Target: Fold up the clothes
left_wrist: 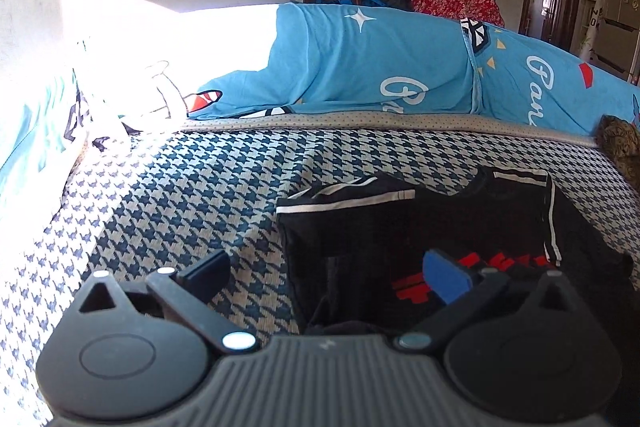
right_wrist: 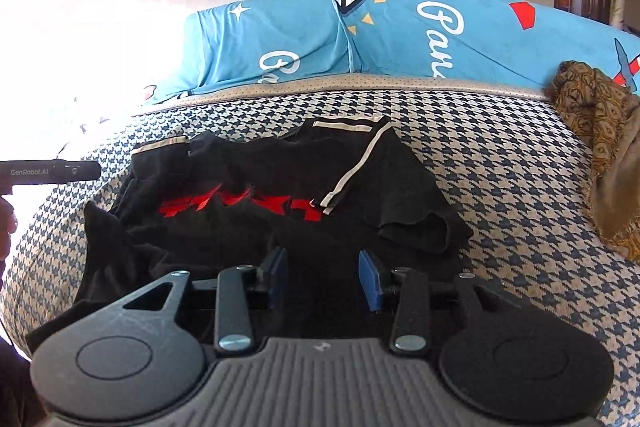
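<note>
Garment: black shirt (right_wrist: 280, 195) on bed (right_wrist: 500, 187), sleeves turned in, hem at 6 o'clock unfolded.
Progress: I judge half done.
Left tongs (left_wrist: 326, 277): spread, empty.
Right tongs (right_wrist: 323, 281): parted, empty.

Your houndstooth-covered bed (right_wrist: 500, 163) carries a crumpled black red-printed garment (right_wrist: 256, 195), a rolled blue quilt (right_wrist: 400, 35), and perhaps a brown patterned scarf (right_wrist: 592, 115).

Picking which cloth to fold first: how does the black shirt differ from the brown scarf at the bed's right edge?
The black shirt is plain dark cloth with white stripes and red print; the brown scarf is patterned gold-brown. The shirt lies spread, rumpled, mid-bed before both tools; the scarf is bunched in a heap at the right edge. Both rest on the checked bedcover, and neither is held.
</note>
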`<act>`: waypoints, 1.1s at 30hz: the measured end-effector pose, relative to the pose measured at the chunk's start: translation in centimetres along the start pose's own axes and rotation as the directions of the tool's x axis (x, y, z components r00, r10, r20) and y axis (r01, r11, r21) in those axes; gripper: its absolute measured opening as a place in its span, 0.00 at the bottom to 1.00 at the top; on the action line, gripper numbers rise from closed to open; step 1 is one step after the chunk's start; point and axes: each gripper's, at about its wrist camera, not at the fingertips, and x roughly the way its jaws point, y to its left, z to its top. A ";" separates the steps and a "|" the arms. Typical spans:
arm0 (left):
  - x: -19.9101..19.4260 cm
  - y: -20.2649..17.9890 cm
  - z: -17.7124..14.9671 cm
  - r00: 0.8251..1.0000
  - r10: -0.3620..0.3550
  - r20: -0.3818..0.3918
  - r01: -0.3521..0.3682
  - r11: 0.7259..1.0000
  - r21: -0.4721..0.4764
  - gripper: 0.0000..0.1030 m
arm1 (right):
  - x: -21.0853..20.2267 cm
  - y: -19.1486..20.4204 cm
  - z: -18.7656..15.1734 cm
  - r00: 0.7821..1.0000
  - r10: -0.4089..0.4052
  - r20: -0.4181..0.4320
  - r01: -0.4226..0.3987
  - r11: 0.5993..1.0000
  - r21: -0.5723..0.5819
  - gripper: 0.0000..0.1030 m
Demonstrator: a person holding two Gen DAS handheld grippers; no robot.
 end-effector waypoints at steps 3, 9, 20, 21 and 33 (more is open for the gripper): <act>1.1 0.2 0.7 1.000 -0.001 -0.008 0.001 0.999 -0.032 1.00 | 0.9 -0.6 0.8 1.000 -0.005 0.003 0.005 1.000 0.019 0.38; 3.3 1.0 2.5 1.000 0.010 0.004 -0.010 0.996 -0.089 1.00 | 2.2 -1.9 2.1 1.000 -0.020 0.008 0.019 0.998 0.065 0.38; 8.2 2.0 5.1 0.999 -0.012 -0.042 0.003 0.980 -0.201 1.00 | 5.0 -3.9 4.3 0.997 -0.063 0.037 0.057 0.987 0.148 0.39; 8.7 2.3 5.1 0.998 -0.016 -0.061 0.002 0.977 -0.215 1.00 | 5.3 -4.1 4.6 0.997 -0.064 0.041 0.057 0.986 0.158 0.39; 12.6 5.3 5.9 0.988 -0.083 -0.128 0.037 0.944 -0.328 1.00 | 10.6 -5.8 8.0 0.994 -0.081 0.070 0.064 0.972 0.226 0.53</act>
